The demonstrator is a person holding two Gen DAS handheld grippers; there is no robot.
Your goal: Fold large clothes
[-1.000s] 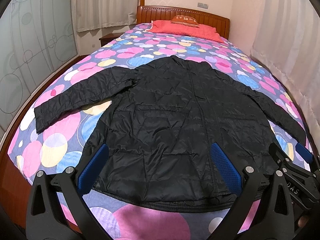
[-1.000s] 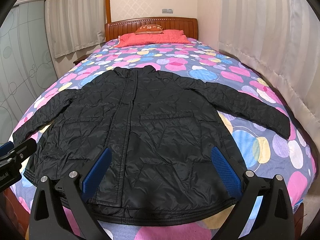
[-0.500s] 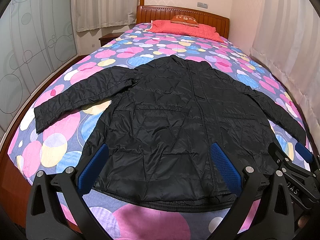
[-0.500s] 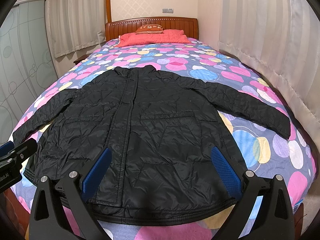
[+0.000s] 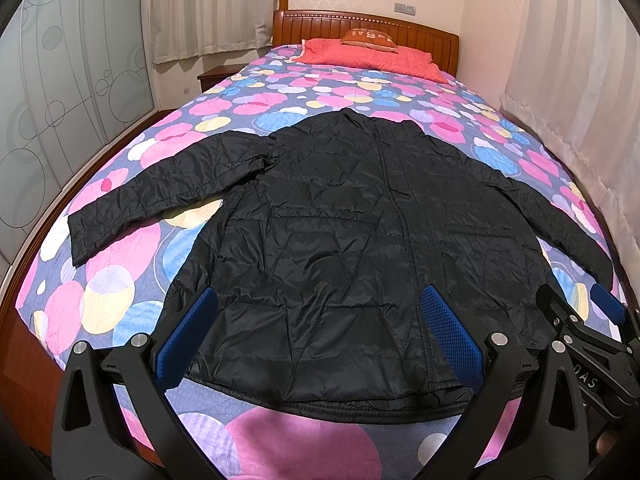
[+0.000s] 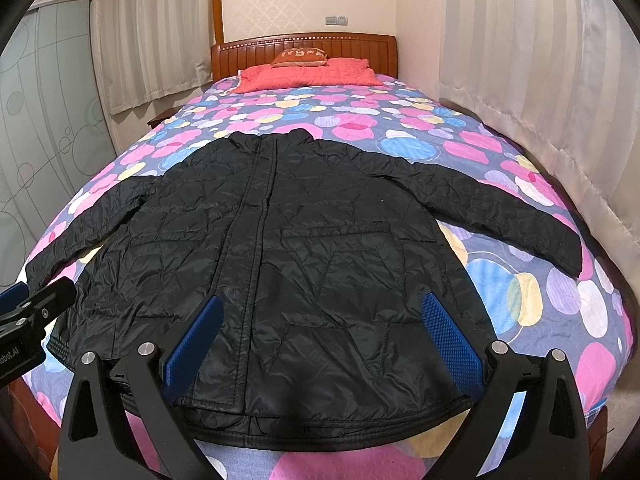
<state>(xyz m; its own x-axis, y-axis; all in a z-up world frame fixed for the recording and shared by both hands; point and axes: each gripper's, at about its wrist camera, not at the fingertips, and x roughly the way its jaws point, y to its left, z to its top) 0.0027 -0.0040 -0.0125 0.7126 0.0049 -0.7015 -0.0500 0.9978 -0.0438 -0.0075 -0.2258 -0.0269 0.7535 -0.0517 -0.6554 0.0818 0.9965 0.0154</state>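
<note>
1. Left wrist view first, and nothing has shifted since a second ago: the left gripper (image 5: 320, 336) hangs over the near hem exactly as it did, its two blue fingers (image 5: 450, 334) spread wide with nothing between them.
2. Right wrist view tells the same story: the right gripper (image 6: 320, 338) is parked where it was, fingers (image 6: 452, 344) wide apart and holding nothing, above the hem without touching it.
3. Each camera catches the other tool at its edge, so that makes two grippers, side by side at the foot of the bed.
4. One jacket (image 6: 304, 264), black and quilted, lies flat and front-up on the bedspread (image 6: 560, 304), hem toward the cameras, collar toward the headboard.
5. Its zip line runs closed up the middle; the shiny fabric is creased all over.
6. Two sleeves, both stretched out sideways: the left sleeve (image 5: 160, 196) angles toward the bed's left edge, the right sleeve (image 6: 504, 216) toward the curtain side. Neither is folded in.
7. Beyond the collar, open bedspread with pink, blue and yellow circles.
8. Far end: one red blanket (image 6: 308, 74) with one small orange cushion (image 6: 302, 57) on top, against the wooden headboard (image 6: 248, 54).
</note>
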